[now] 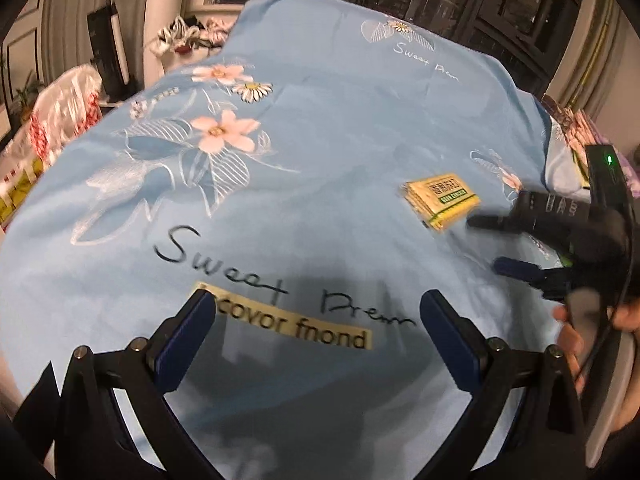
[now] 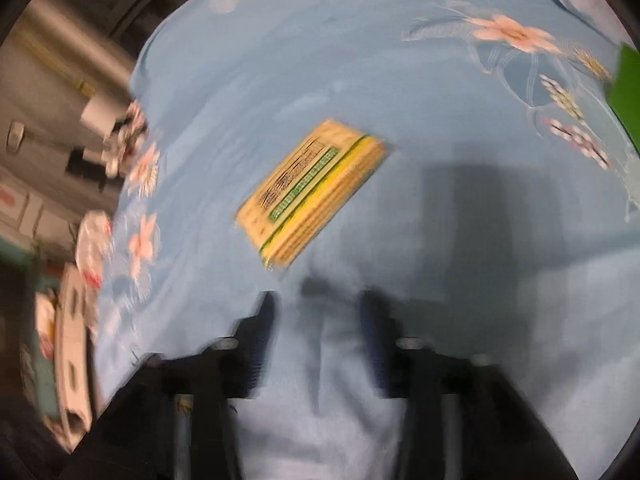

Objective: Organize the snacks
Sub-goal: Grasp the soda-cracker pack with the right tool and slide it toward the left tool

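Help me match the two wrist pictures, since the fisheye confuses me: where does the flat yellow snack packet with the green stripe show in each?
Left wrist view: the flat yellow snack packet lies right of centre on the blue cloth, just left of the right gripper.
Right wrist view: the packet lies near the centre, tilted, ahead of the gripper.
Shared landmark: the light blue flowered cloth beneath it.

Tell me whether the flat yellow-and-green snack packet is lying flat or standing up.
Lying flat. The yellow-and-green snack packet rests label up on the light blue floral cloth, ahead of the open right gripper, untouched.
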`<action>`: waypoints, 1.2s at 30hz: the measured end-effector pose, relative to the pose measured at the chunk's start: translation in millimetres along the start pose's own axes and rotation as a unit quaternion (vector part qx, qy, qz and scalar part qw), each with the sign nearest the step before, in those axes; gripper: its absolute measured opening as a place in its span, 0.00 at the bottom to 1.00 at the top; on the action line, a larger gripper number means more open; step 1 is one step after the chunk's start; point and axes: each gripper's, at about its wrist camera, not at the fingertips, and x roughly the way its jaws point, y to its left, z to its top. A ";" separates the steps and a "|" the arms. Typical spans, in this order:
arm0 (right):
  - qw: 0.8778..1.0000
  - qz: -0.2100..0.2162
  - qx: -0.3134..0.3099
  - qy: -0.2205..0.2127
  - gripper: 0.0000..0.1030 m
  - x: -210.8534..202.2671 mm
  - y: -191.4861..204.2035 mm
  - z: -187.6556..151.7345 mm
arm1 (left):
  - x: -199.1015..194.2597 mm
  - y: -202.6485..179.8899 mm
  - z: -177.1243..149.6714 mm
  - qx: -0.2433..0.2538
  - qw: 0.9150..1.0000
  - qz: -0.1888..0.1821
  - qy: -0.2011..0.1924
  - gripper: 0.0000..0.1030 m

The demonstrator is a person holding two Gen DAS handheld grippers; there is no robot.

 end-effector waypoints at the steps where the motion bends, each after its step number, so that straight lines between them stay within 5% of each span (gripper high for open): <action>1: 1.000 -0.016 -0.014 -0.019 0.90 -1.4 6.7 7.2 | 1.6 -1.9 -0.1 -0.003 1.000 -0.002 0.004 0.99; 5: 0.984 -0.045 -0.166 -0.050 0.90 6.9 51.6 32.3 | 6.3 -5.8 1.0 0.001 1.000 0.003 0.014 0.99; 9: 0.937 -0.111 -0.330 -0.010 0.90 38.2 89.6 35.1 | 4.0 -2.5 5.4 0.005 1.000 0.014 0.008 0.99; 12: 0.910 -0.163 -0.380 0.013 0.92 62.5 90.9 30.8 | 4.0 2.3 10.0 0.004 1.000 0.025 0.008 0.99; 19: 0.941 -0.123 -0.314 -0.003 1.00 69.5 66.5 46.4 | 9.8 6.3 10.4 0.014 0.999 0.046 0.022 0.99; 26: 0.946 -0.074 -0.316 0.008 0.99 44.1 59.1 20.7 | 9.7 2.7 5.6 0.051 0.996 0.063 0.026 0.99; 32: 0.950 -0.086 -0.299 0.025 0.99 2.8 39.2 -43.8 | 14.0 3.4 -0.2 0.021 0.997 -0.012 0.068 0.99; 36: 0.972 -0.061 -0.226 0.027 0.99 -24.4 22.8 -64.1 | 8.5 -2.4 -2.7 0.027 0.997 -0.033 0.061 1.00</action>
